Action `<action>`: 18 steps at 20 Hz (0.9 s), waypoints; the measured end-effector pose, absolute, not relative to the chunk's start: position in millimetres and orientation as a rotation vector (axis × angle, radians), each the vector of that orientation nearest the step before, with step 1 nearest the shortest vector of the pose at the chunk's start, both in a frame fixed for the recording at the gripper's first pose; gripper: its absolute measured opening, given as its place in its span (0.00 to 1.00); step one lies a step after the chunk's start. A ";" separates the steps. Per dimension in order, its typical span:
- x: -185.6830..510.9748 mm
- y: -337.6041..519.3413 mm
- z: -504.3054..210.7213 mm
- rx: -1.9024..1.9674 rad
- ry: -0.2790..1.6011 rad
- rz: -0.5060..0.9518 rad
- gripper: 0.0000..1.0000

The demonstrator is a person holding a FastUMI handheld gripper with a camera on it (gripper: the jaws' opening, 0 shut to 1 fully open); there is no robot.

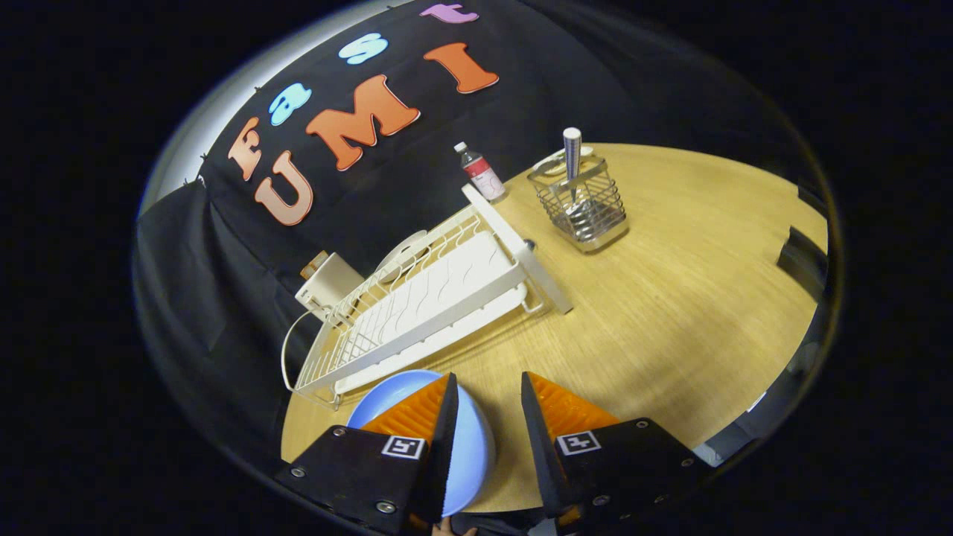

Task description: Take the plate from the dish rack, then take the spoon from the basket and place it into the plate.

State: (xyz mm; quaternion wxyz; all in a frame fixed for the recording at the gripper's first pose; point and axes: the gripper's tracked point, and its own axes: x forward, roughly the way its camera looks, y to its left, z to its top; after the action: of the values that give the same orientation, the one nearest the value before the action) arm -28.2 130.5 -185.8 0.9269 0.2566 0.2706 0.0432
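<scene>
Now the gripper [485, 387] is held open above the plate [469, 447]; the spoon [572, 160] stands upright in the basket [584, 205], well ahead and rightward.

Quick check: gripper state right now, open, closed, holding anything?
Gripper: open, holding nothing; blue plate lies on the table under the fingers.

A small bottle [481, 172] with a white cap is standing on the wooden table [692, 298] near the black cloth wall, and a cream box [327, 286] is sitting further along it.
</scene>
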 end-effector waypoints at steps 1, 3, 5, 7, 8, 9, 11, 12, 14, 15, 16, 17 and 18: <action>-22.6 117.6 -182.1 0.476 0.522 0.069 0.53; -9.7 86.3 -168.8 0.376 0.442 0.022 0.61; 3.4 59.1 -152.8 0.285 0.362 -0.013 0.69; 19.2 38.8 -138.7 0.205 0.293 -0.029 0.74; 27.1 30.4 -131.4 0.171 0.259 -0.035 0.80; 36.4 21.5 -124.3 0.140 0.224 -0.036 0.82; 55.3 10.1 -115.4 0.096 0.170 -0.039 0.86; 65.2 6.3 -113.1 0.082 0.149 -0.039 0.88; 81.1 0.8 -112.7 0.071 0.122 -0.033 0.89; 89.5 -2.6 -113.5 0.074 0.110 -0.033 0.89; 97.5 -4.0 -115.0 0.078 0.107 -0.028 0.88; 102.8 -4.3 -121.7 0.079 0.123 -0.022 0.89; 108.4 -5.0 -125.3 0.086 0.131 -0.016 0.86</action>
State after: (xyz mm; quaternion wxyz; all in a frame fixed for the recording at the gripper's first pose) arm 108.4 -5.0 -125.3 0.9969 0.0430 0.0656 -0.0080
